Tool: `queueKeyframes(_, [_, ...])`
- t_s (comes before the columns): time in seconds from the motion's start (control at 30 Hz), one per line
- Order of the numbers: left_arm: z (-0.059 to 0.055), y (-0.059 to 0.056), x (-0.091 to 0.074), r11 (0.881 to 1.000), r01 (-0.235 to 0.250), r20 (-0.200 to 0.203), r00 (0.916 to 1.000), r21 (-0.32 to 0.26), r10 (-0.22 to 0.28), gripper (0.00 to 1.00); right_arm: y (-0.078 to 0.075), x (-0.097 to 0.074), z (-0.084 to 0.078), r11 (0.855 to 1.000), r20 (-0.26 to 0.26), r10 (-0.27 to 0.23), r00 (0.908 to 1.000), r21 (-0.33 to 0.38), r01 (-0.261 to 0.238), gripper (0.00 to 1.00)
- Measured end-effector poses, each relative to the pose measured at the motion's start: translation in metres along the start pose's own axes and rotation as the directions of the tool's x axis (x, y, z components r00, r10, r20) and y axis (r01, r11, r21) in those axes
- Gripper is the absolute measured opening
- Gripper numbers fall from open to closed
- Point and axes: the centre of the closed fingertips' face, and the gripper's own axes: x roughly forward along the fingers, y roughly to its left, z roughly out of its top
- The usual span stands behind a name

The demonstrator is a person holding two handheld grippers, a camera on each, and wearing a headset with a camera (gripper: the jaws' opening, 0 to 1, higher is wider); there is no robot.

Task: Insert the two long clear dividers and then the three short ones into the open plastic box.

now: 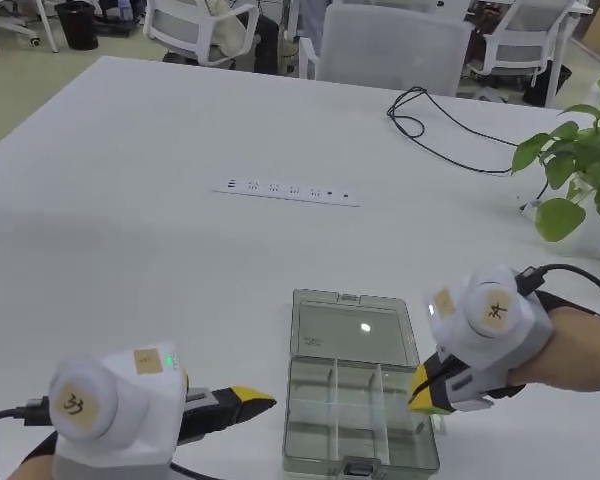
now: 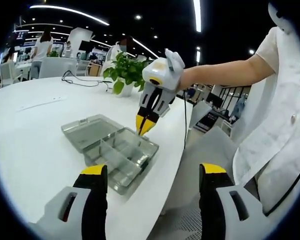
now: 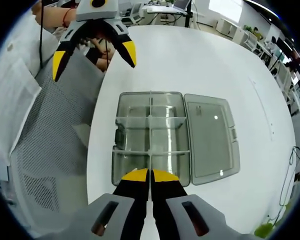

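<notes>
I'm holding the left gripper (image 2: 152, 172) with its jaws spread wide and nothing between them. It is hovering beside the box on its left, apart from it. The right gripper (image 3: 150, 176) is showing its two yellow tips pressed together. It is poised at the right rim of the clear plastic box (image 1: 290, 430) and pointing down into it. A thin clear divider (image 3: 150, 130) is running straight away from those tips across the tray. I can't tell whether the tips are pinching its end or only meeting it.

The box is sitting open near the front edge of the white table (image 1: 160, 250), with its lid (image 1: 352, 330) lying flat on the far side. Inside, two cross strips (image 3: 135, 118) are running the other way and splitting the tray into compartments.

Farther back on the table, a white power strip (image 1: 285, 190) is lying flat and a black cable (image 1: 450, 125) is looping behind it. A potted plant (image 1: 580, 170) is standing at the right edge.
</notes>
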Motion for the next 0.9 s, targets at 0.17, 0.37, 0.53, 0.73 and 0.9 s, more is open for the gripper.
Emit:
queueKeyframes(0.17, [0.0, 0.0, 0.0, 1.0, 0.001, 0.0, 1.0, -0.002, -0.001, 0.75, 0.0, 0.009, -0.003, 1.0, -0.008, -0.015, 0.9999, -0.019, 0.015, 0.03])
queueKeyframes(0.37, [0.0, 0.0, 0.0, 1.0, 0.0, -0.002, 1.0, -0.002, 0.0, 0.76, 0.0, 0.02, -0.007, 0.999, -0.023, -0.024, 0.9994, -0.035, 0.023, 0.03])
queueKeyframes(0.53, [-0.001, 0.0, 0.0, 1.0, -0.002, -0.004, 1.0, -0.004, 0.002, 0.75, -0.001, 0.024, -0.009, 0.999, -0.029, -0.027, 0.9992, -0.036, 0.025, 0.03])
queueKeyframes(0.73, [-0.002, 0.0, 0.0, 1.0, -0.003, -0.006, 1.0, -0.003, 0.003, 0.75, -0.001, 0.028, -0.011, 0.999, -0.038, -0.025, 0.999, -0.037, 0.023, 0.03])
queueKeyframes(0.9, [-0.002, 0.001, -0.001, 1.0, -0.004, -0.009, 1.0, 0.0, 0.004, 0.76, -0.001, 0.027, -0.011, 0.999, -0.037, -0.024, 0.999, -0.036, 0.023, 0.03])
